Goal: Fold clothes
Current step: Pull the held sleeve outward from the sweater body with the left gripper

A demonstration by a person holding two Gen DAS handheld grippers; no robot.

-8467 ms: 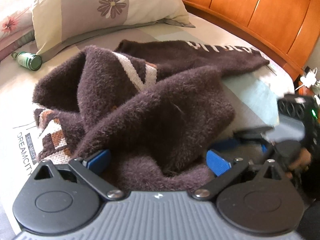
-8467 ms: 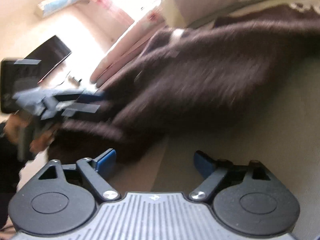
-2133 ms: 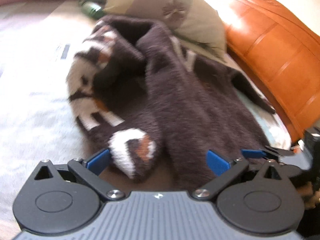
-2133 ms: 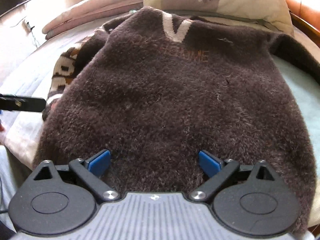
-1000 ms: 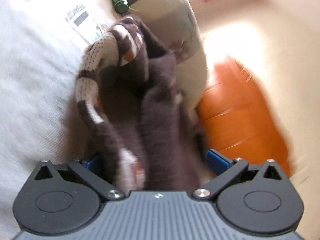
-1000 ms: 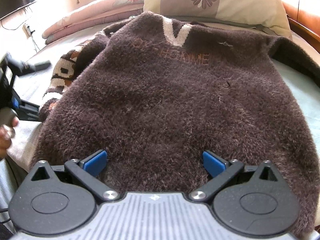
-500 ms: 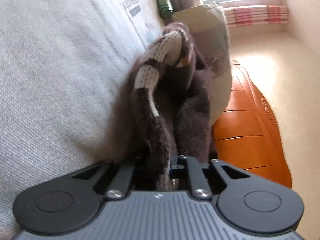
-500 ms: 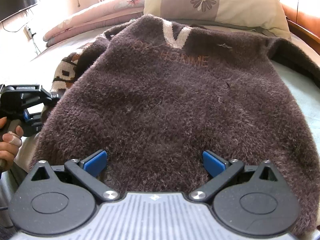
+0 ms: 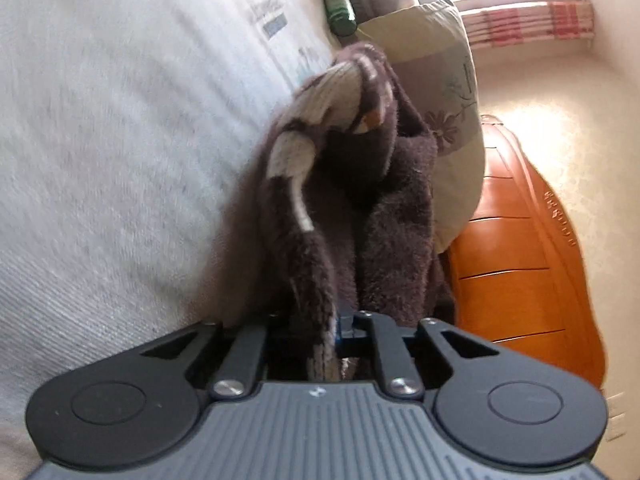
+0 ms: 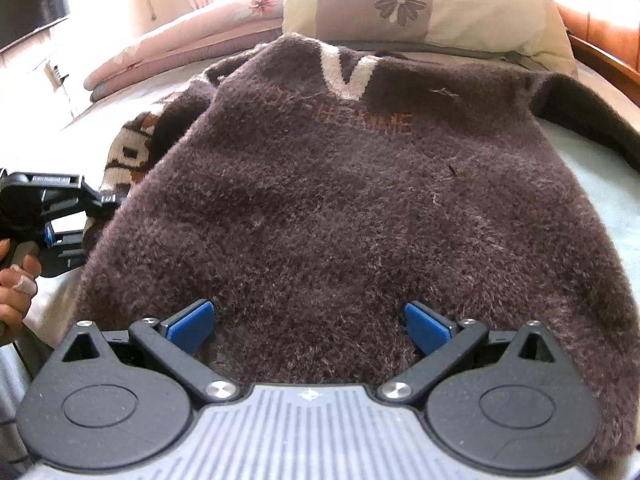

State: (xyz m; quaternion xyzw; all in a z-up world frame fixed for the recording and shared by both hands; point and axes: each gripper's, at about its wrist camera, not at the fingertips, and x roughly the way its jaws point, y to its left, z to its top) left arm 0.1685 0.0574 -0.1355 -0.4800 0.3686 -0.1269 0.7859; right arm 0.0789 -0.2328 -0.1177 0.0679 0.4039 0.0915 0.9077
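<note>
1. Sweater (image 10: 352,216), dark brown and fuzzy with a cream V at the neck, lies spread flat on the bed (image 9: 100,160), straight ahead of the right gripper (image 10: 308,324), hem nearest it and neck far ahead.
2. Right gripper: jaws stand wide apart, blue pads (image 10: 188,324) either side of the hem edge, neither pad pressing on the knit. Nothing held.
3. Left gripper (image 9: 334,328): jaws clamped tight on the patterned sleeve (image 9: 304,184) of the sweater, cream and brown knit pinched between them. The jaws have just been closing, with the sleeve between them.
4. Left wrist view is rolled sideways; the sleeve runs forward from the jaws, draping up and away toward the sweater body.
5. From the right wrist view, the left gripper (image 10: 86,216) sits well off to the left, at the sweater's left edge, where the patterned sleeve (image 10: 132,148) emerges. A hand (image 10: 16,292) holds its grip.
6. Floral pillow (image 10: 424,4) lies beyond the neck of the sweater, far ahead of the right gripper.
7. Green bottle (image 9: 340,12) lies on the bed far ahead of the left gripper, beside the pillow (image 9: 448,92).
8. Orange wooden headboard (image 9: 520,272) shows to the right of the left gripper.
</note>
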